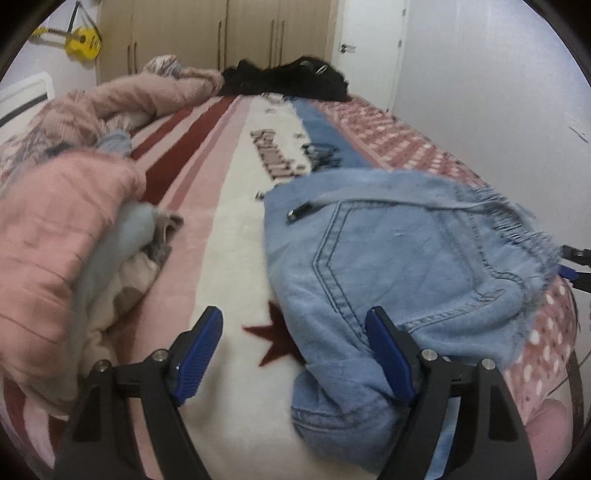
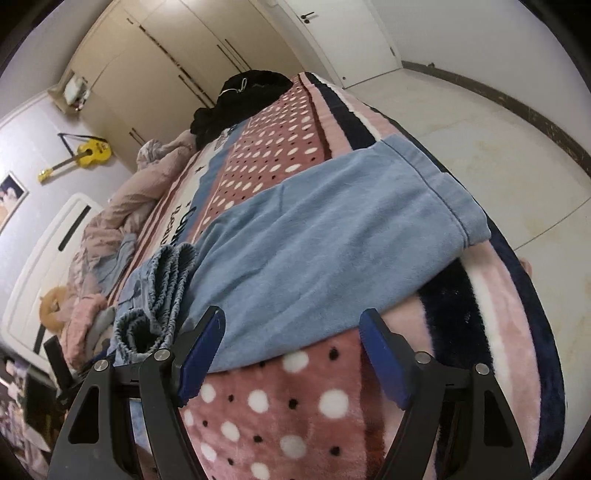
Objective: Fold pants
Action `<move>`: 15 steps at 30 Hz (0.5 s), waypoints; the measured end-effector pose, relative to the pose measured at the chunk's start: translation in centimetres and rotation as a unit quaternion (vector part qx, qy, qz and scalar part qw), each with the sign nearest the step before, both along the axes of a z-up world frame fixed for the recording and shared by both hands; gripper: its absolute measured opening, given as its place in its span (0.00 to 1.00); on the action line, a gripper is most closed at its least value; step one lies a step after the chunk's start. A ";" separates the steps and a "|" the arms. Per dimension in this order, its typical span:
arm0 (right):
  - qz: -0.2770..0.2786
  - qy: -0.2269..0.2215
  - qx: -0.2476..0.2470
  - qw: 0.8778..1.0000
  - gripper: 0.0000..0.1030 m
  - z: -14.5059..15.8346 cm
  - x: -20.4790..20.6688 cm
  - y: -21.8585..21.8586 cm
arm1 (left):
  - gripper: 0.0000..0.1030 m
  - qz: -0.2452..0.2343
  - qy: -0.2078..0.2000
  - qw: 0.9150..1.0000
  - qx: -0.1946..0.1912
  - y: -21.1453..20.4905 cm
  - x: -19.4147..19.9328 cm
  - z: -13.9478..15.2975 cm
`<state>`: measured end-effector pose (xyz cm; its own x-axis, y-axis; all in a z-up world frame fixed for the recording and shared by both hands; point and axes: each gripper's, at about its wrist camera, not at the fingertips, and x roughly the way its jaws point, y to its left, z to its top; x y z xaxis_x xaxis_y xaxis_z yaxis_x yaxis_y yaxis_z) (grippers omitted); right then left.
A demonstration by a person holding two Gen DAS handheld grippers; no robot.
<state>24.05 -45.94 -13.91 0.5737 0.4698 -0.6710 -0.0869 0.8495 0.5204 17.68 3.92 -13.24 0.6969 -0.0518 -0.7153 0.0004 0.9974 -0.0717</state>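
Note:
Light blue denim pants (image 1: 399, 266) lie on the bed, back pocket up, with a frayed edge to the right. My left gripper (image 1: 295, 358) is open and empty just in front of them; its right finger (image 1: 388, 354) touches or overlaps the denim's near fold. In the right wrist view the pant leg (image 2: 325, 236) stretches across the bed to the hem at the far right, and the elastic waistband (image 2: 162, 291) bunches at the left. My right gripper (image 2: 291, 358) is open and empty at the leg's near edge.
A pink, white and polka-dot blanket (image 2: 280, 406) covers the bed. A pink quilt heap (image 1: 59, 221) lies left of the pants. Dark clothes (image 1: 288, 79) sit at the far end. Wardrobes (image 1: 221, 29) stand behind; bare floor (image 2: 498, 147) lies to the right.

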 end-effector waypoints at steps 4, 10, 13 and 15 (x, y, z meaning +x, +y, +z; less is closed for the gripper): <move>-0.002 0.007 0.016 1.000 0.71 -0.4 0.2 -0.3 | 0.75 -0.028 -0.036 0.998 -0.047 0.0 -1.4 2.7; -0.035 0.006 0.051 0.998 0.73 -1.0 1.0 -1.4 | 0.75 -0.042 -0.043 0.990 -0.124 0.1 -1.0 4.9; -0.084 -0.006 0.042 0.996 0.73 -1.3 2.2 -2.1 | 0.75 -0.051 -0.048 0.987 -0.145 -0.5 -0.8 5.2; -0.104 -0.006 0.060 0.993 0.73 -1.9 3.1 -2.5 | 0.75 -0.057 -0.050 0.986 -0.150 -0.9 -0.7 5.5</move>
